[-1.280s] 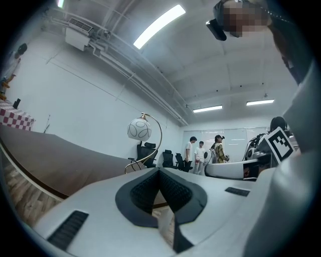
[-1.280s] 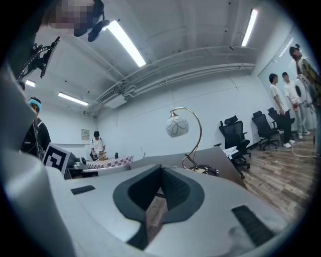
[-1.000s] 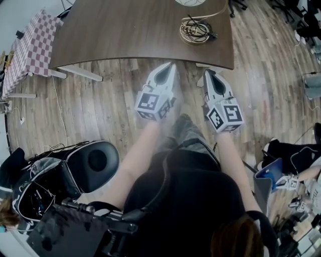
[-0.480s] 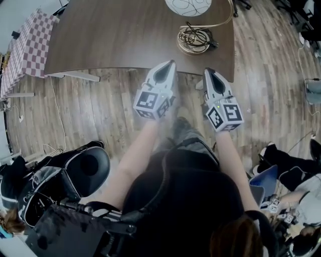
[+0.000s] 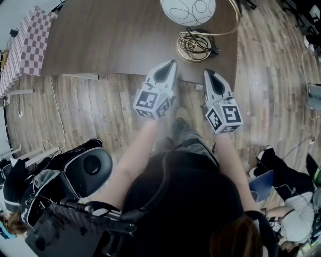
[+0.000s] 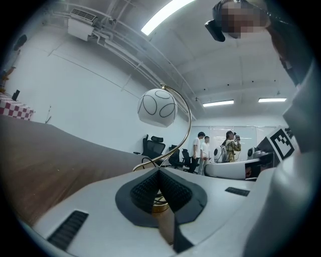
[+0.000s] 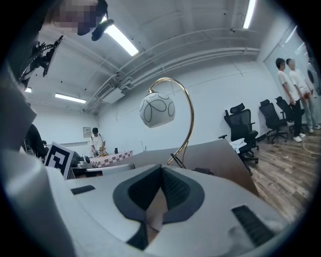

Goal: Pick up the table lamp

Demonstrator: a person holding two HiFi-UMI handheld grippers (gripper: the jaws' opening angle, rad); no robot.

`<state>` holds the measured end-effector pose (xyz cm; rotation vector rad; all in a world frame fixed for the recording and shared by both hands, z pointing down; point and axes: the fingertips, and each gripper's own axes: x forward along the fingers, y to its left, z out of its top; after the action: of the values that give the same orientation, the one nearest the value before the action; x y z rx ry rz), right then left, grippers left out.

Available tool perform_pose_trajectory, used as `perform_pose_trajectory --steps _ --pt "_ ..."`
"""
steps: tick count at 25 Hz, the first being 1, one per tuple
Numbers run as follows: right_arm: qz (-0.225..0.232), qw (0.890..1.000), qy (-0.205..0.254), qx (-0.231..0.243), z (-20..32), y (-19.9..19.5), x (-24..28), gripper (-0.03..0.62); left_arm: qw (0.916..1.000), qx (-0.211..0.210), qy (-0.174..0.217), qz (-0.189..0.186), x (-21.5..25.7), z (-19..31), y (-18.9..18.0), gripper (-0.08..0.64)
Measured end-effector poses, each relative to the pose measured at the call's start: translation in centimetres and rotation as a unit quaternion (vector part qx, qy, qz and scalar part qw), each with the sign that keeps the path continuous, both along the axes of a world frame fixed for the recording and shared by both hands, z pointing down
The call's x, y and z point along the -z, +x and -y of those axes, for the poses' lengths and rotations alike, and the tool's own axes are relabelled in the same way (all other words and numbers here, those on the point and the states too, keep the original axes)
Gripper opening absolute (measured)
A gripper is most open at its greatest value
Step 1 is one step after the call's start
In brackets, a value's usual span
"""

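Facing the table lamp [image 5: 193, 44], both grippers are held short of it.

Head view: the lamp stands on the dark table [image 5: 110, 40] toward 12 o'clock in the frame. Its round base is near the table's front edge and its white shade [image 5: 188, 10] is farther back. The base lies at about 1 o'clock from the left gripper [image 5: 169, 64] and 11 o'clock from the right gripper [image 5: 207, 72]. It is roughly equally near both and touches neither.

Left gripper view: the jaws are pressed together with nothing gripped. The gold stem [image 6: 190, 126] rises from the base at 12 o'clock and arcs over to the hanging shade.

Right gripper view: the jaws are likewise closed and empty, and the stem stands at 1 o'clock.

Judgement: the upright stem is the likely hold, and either gripper's jaws must part first.
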<state>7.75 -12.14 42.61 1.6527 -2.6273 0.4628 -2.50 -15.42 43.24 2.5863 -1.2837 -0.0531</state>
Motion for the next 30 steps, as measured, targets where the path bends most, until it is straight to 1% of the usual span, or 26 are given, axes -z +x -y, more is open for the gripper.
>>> perform_pose_trajectory --steps 7,12,17,20,23,25,29,30 --pt "-0.017 1.000 0.007 0.018 1.5 -0.2 -0.1 0.003 1.0000 0.003 -0.007 0.005 -1.0 1.9 0.8 0.001" --pt "-0.010 1.000 0.002 0.020 2.3 0.4 -0.5 0.003 0.9997 0.001 -0.017 0.015 -1.8 2.8 1.5 0.002" --pt "-0.007 1.000 -0.001 0.027 2.7 0.6 -1.0 0.003 0.9994 0.010 -0.023 0.022 -2.8 4.0 1.3 0.002" --pt "-0.001 1.000 -0.008 0.028 3.0 0.8 -1.5 0.003 0.9990 0.016 -0.028 0.029 -3.6 4.9 1.2 0.002" --pt "0.004 0.999 -0.017 0.033 3.1 0.8 -2.1 0.003 0.9988 0.013 -0.032 0.035 -4.3 5.8 1.4 0.002" --pt "0.004 0.999 -0.020 0.034 3.2 0.8 -2.5 0.003 0.9986 0.009 -0.031 0.041 -4.7 6.5 1.6 0.038" --pt "0.003 0.999 -0.023 0.030 3.3 0.8 -2.8 0.003 0.9984 0.010 -0.029 0.047 -5.3 8.2 1.8 0.041" --pt "0.003 0.999 -0.024 0.029 3.3 0.9 -2.8 0.003 0.9983 0.010 -0.029 0.050 -5.5 8.7 1.9 0.071"
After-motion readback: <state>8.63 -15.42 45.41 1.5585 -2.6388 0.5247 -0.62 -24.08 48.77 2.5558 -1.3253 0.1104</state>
